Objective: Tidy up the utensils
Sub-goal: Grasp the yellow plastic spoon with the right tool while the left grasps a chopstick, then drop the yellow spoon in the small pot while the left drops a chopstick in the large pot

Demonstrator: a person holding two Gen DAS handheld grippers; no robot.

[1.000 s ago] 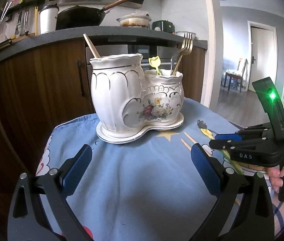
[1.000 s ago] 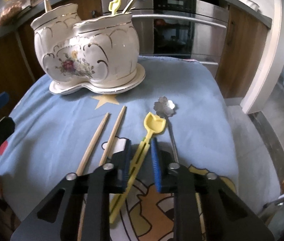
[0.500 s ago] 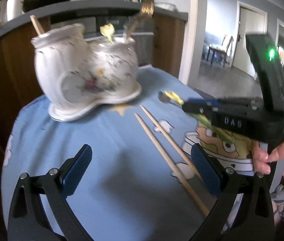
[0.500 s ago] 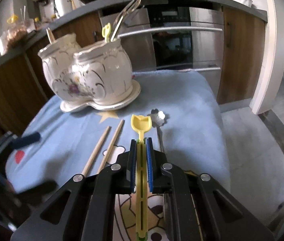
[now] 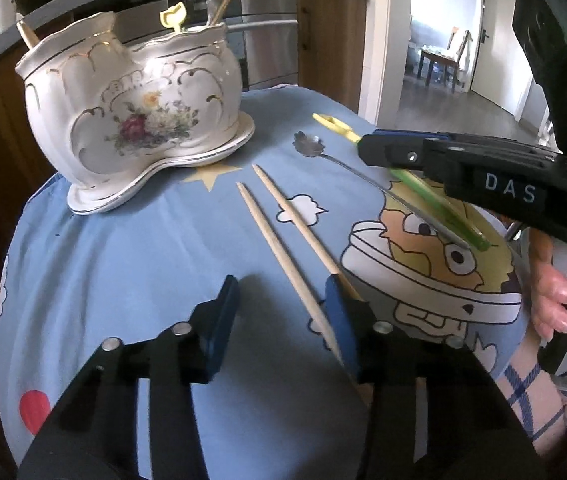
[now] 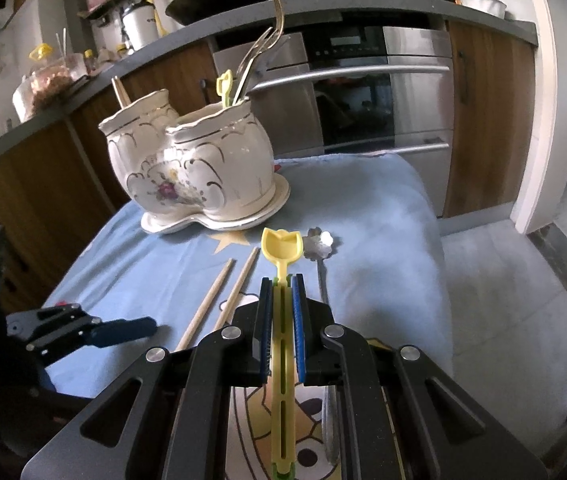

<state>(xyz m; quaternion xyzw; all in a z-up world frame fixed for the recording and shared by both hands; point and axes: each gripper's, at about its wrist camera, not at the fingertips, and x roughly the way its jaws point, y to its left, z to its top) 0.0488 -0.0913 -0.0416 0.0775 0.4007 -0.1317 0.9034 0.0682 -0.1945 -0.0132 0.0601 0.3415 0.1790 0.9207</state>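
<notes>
Both grippers are the same build: chunky matte black plastic linkage arms with triangular cutouts and round silver pivot screws, ending in flat blue pads. On the left gripper [image 5: 281,322] the pads [image 5: 223,320] look smooth; the right gripper [image 6: 282,322] has finely ribbed ones [image 6: 297,328]. From the left camera the right one's side reads "DAS" in pale letters, with a green LED lit on the black block above that lettering. Below it, the hand [image 5: 563,300] wraps a black grip with a grey trigger strip

Left gripper [image 5: 283,312] half-closed, right gripper [image 6: 282,308] clamped
</notes>
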